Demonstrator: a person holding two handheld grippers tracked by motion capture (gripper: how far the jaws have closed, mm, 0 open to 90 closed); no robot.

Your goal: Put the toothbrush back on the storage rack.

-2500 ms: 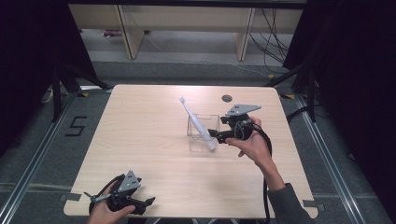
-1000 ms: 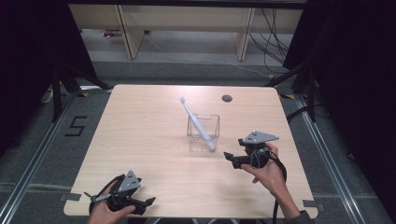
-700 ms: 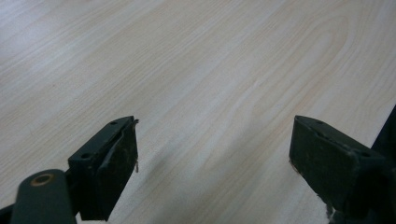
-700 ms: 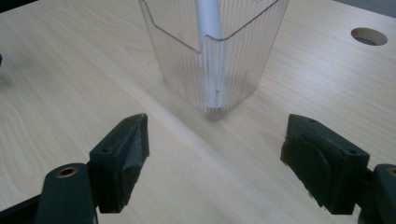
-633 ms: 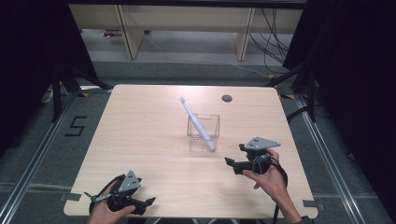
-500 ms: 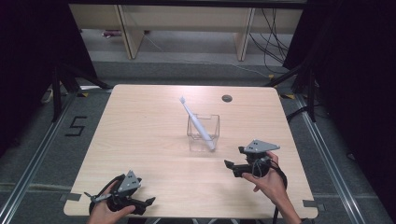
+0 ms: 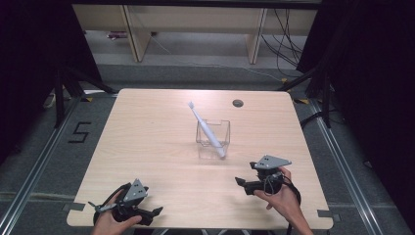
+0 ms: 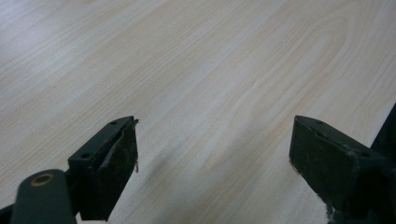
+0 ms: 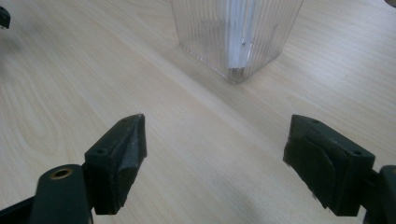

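Right gripper (image 7: 243, 185) gapes wide, empty (near the clear cup (image 7: 213, 139)); left gripper (image 7: 154, 213) likewise

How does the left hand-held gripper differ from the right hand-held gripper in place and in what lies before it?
The left hand-held gripper sits at the table's near left corner; the right hand-held gripper sits on the near right, closer to the clear cup. In the left gripper view only bare wood lies ahead; in the right gripper view the cup, with the white toothbrush leaning in it, stands just ahead. Both are open and hold nothing.
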